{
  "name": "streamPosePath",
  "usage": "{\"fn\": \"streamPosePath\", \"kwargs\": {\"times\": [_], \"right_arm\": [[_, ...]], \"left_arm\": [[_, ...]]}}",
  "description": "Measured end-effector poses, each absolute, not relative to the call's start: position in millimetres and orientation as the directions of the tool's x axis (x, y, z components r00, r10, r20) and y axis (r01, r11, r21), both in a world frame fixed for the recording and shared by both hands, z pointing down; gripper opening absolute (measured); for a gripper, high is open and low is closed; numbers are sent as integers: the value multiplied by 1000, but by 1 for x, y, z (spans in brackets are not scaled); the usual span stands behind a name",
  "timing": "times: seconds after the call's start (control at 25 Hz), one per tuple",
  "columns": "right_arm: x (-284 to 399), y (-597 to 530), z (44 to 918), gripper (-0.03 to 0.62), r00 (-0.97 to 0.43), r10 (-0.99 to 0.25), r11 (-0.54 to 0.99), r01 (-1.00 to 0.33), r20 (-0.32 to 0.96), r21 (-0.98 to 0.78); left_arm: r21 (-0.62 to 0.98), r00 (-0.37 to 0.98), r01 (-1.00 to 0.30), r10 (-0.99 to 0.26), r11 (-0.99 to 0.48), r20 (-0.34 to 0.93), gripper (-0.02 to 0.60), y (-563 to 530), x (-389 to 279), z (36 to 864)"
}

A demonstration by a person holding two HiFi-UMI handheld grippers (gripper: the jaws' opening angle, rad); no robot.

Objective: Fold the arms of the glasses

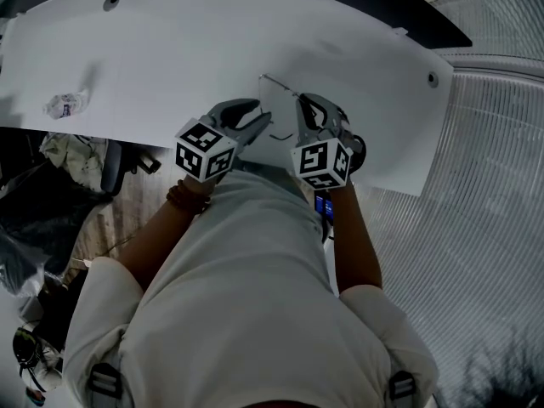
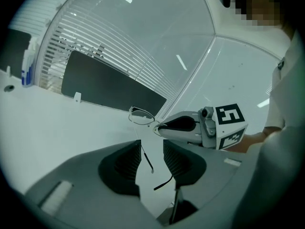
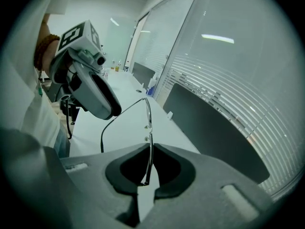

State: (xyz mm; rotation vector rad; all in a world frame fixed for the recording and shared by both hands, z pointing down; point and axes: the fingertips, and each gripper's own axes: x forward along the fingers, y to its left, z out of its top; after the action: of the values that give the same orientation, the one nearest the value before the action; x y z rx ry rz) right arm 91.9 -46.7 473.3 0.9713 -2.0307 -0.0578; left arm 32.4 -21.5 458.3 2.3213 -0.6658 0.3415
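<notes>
The right gripper [image 3: 149, 152] has its jaws closed on the rim of the glasses [image 3: 148, 116], which stand edge-on between the pads; it holds them in the air above the white table [image 1: 170, 49], near the table's edge closest to the person. The left gripper [image 2: 151, 149] is just beside it with its jaws apart; one thin arm [image 2: 147, 159] of the glasses hangs in the gap between the pads, and neither pad presses on it. In the head view both grippers sit close together in front of the person's body.
</notes>
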Motion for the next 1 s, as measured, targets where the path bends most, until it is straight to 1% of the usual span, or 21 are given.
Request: {"fn": "streamPosePath", "kwargs": {"times": [0.52, 0.72, 0.84, 1.0], "right_arm": [[79, -39, 473, 15, -324, -671, 705, -556, 667, 439], [86, -40, 474, 15, -302, -679, 681, -601, 669, 419], [90, -44, 471, 15, -293, -691, 661, -625, 661, 414], [89, -48, 465, 15, -294, -700, 655, -629, 651, 420]], "left_arm": [[561, 863, -504, -363, -657, 351, 152, -31, 49, 436], [561, 864, -504, -368, -657, 345, 150, -25, 46, 429], [565, 856, -516, -364, -644, 367, 152, -18, 38, 434], [603, 859, -511, -338, -612, 385, 174, -13, 36, 451]]}}
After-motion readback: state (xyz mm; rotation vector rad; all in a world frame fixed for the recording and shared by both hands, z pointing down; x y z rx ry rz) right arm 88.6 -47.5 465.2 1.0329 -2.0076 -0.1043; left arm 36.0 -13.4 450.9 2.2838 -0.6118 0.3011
